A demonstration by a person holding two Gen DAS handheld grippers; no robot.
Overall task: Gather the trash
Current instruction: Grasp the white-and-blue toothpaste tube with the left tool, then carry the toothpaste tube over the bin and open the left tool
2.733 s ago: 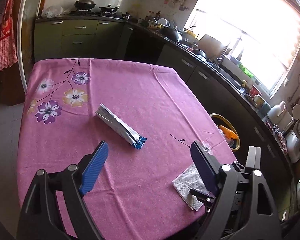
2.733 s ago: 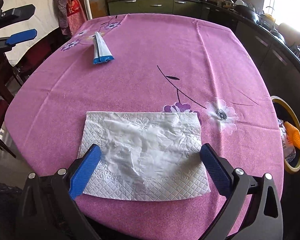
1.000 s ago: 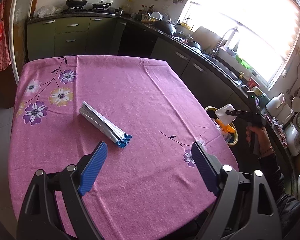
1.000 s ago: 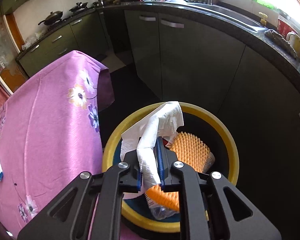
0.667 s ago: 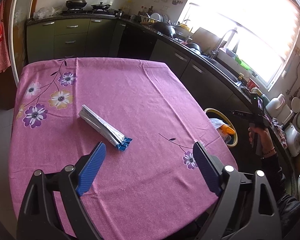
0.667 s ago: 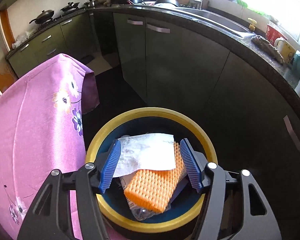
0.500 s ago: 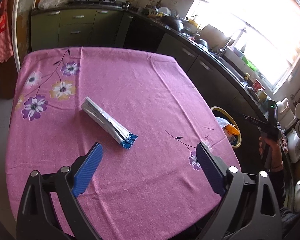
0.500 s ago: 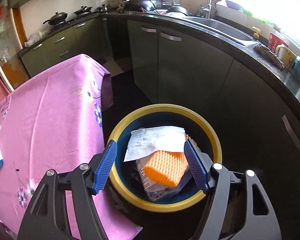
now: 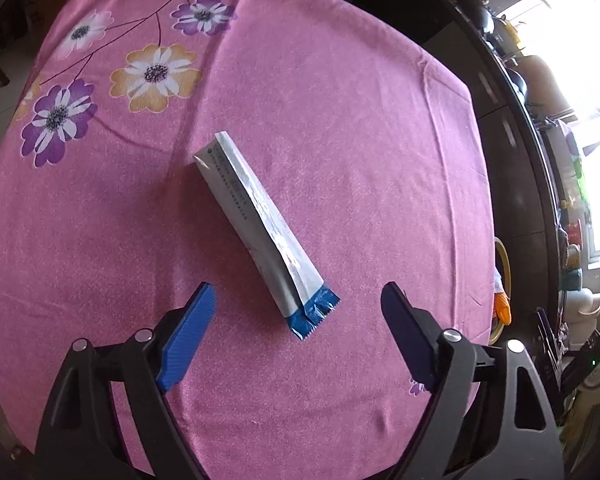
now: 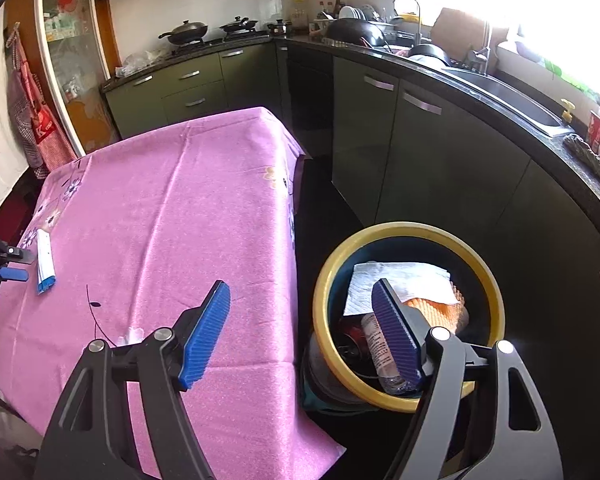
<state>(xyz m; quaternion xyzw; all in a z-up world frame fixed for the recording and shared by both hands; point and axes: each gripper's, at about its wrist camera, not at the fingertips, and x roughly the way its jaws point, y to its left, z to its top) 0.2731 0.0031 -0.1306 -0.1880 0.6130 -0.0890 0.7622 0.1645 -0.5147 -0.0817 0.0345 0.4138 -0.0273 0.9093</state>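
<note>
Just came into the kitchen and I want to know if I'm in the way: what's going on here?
A person with a gripper in each hand is clearing trash off the pink-clothed table. The left gripper hangs just above a silver-and-blue wrapper, jaws closing but not touching it. The right gripper is open and empty near the yellow-rimmed bin beside the table, where a white napkin lies on top of other rubbish.

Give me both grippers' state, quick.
Left gripper: closing, empty, wrapper just ahead.
Right gripper: open, empty, beside the bin.
</note>
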